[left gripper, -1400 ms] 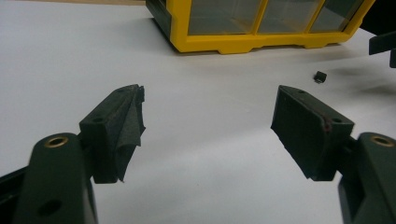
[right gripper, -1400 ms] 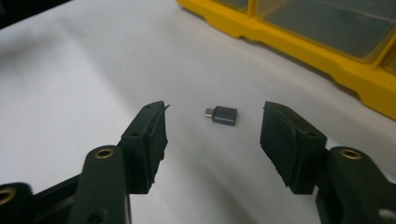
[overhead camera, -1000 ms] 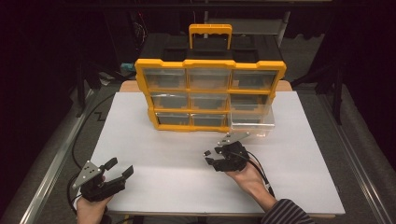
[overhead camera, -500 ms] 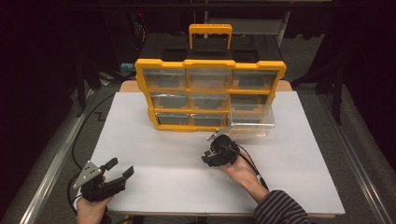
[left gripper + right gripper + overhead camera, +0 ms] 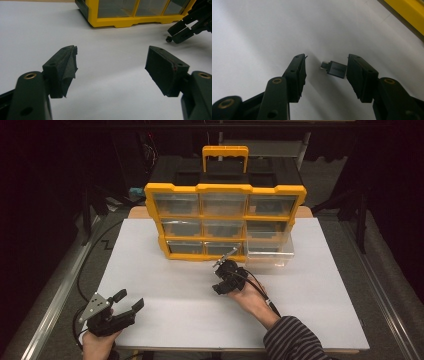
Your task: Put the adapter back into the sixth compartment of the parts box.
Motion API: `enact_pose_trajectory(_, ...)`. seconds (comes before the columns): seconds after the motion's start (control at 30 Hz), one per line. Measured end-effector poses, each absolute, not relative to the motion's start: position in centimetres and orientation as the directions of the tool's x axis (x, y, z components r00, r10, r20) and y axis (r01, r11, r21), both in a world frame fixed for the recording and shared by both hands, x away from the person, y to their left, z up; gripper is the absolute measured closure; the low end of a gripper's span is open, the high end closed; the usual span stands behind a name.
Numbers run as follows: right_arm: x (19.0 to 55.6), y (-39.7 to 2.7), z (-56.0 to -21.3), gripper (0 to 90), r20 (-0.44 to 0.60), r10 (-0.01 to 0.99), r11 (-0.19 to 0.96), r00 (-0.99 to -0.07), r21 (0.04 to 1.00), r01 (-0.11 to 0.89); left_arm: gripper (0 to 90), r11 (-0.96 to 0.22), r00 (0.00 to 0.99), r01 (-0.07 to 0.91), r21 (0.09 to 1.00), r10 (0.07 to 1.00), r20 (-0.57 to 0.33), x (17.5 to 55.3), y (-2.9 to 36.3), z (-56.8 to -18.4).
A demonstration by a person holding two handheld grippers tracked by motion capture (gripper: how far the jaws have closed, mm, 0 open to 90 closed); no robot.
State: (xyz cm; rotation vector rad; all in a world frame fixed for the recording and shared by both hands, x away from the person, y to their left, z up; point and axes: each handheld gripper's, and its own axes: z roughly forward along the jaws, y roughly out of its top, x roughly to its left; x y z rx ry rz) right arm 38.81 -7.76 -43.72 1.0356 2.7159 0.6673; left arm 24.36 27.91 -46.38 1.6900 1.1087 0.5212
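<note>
— What is being reached for by the right gripper (image 5: 220,287)?

— A small dark adapter (image 5: 336,69) with a metal plug at one end is being framed between its jaws. The adapter is lying on the white table (image 5: 310,310), in front of the yellow organiser (image 5: 225,222) and nearer the table's far edge than its near one. One end of it is sitting right against the right-hand pad (image 5: 359,75) in the right gripper view; whether it is being touched there cannot be told. A clear gap is being left at the other pad.

— So is it being gripped?

— Not as far as can be seen. The jaws have just been closing and are being held roughly half open, with the adapter between them but not pressed from both sides.

— And the left gripper (image 5: 126,304)?

— It is being held low over the near left corner of the table, well apart from the adapter. Its jaws are being kept wide open, and nothing is being held between them; bare white table is being seen through the gap in the left gripper view.

— How is the organiser being kept?

— It is being stood upright near the far edge, handle up. A clear drawer (image 5: 267,251) at its lower right is being left pulled out towards the near edge, just beside the right gripper.
</note>
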Motion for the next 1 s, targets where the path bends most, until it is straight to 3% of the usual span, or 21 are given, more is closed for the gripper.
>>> enact_pose_trajectory(0.5, 40.2, -7.3, -44.1, 55.9, 0.026, 0.698, 0.649, -0.716, 0.399, 0.647, 26.1, -0.075, 0.489, 0.425, 0.902, 0.858, -0.159, 24.4, 27.9, -46.4)
enact_pose_trajectory(0.8, 40.1, -7.1, -44.1, 64.6, -0.011, 0.693, 0.669, -0.721, 0.383, 0.637, 26.1, -0.077, 0.490, 0.426, 0.901, 0.857, -0.159, 24.4, 27.8, -46.4)
enact_pose_trajectory(1.0, 40.0, -7.1, -44.1, 65.1, -0.024, 0.684, 0.680, -0.729, 0.382, 0.625, 26.2, -0.075, 0.489, 0.427, 0.901, 0.857, -0.160, 24.4, 27.9, -46.4)
